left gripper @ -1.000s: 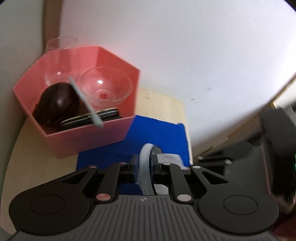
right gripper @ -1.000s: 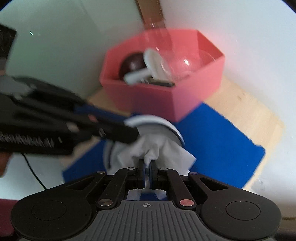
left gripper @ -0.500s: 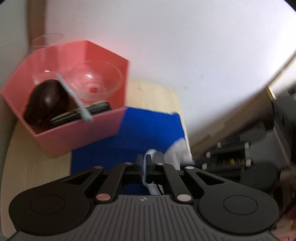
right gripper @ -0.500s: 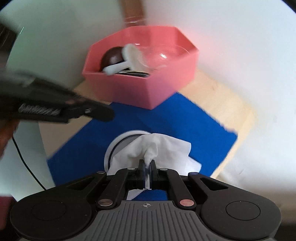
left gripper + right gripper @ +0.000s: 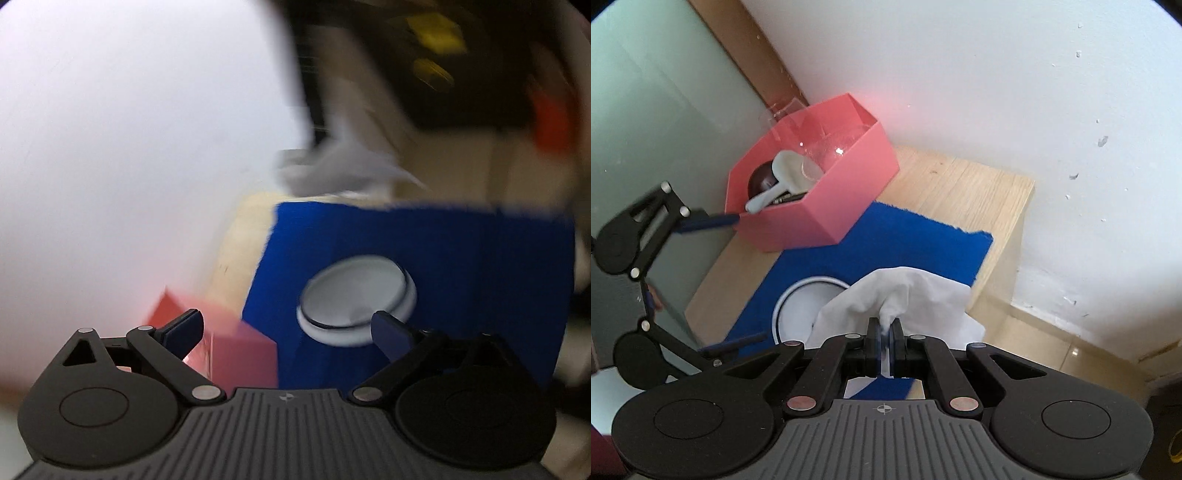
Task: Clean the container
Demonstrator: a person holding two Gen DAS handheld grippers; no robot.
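Round white container, resting free on the blue mat just before the pink bin: left gripper jaws opening, nothing between them; right gripper pinched shut on white wiping cloth (presumably lifted clear after wiping).

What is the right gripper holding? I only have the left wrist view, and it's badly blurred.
Observer: The right gripper is shut on a white cloth.
Operator: Where is that cloth relative to the container?
Observer: It hides the right side of the round white container on the blue mat. I can't tell whether they touch.
Operator: And what's inside the pink box?
Observer: The pink box holds a white scoop, a dark round object and clear glassware.
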